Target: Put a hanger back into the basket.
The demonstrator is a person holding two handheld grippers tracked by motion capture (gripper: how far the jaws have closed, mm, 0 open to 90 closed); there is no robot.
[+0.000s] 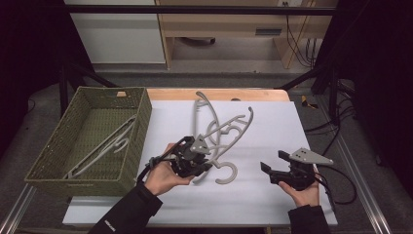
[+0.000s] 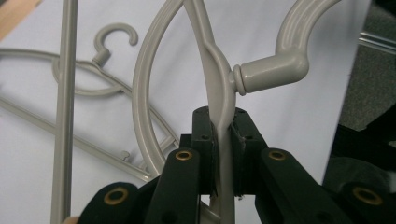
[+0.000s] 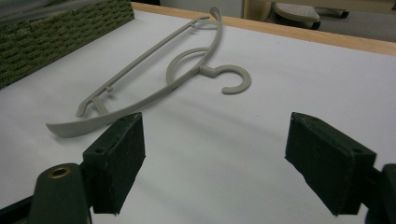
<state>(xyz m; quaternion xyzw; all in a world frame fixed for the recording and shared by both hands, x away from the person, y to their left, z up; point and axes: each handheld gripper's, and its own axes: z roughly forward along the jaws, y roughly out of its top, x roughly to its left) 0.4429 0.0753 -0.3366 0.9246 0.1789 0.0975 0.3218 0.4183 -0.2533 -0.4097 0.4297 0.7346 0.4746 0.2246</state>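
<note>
My left gripper [image 1: 207, 165] is shut on a grey plastic hanger [image 1: 234, 131], held off the white table top [image 1: 272, 131] near the middle. In the left gripper view the pads [image 2: 212, 140] pinch the hanger's thin neck [image 2: 219, 93] just below the hook's collar. A second grey hanger [image 1: 202, 105] lies flat farther back; it also lies ahead of the jaws in the right gripper view [image 3: 187, 65]. My right gripper [image 1: 273, 162] rests low at the right, open, with nothing between its pads [image 3: 215, 163].
A green woven basket [image 1: 78, 185] stands at the left edge of the table with a third grey hanger [image 1: 104, 146] lying in it. Its wall [image 3: 56, 32] is at the upper left in the right gripper view. A wooden table edge [image 1: 219, 92] runs along the back.
</note>
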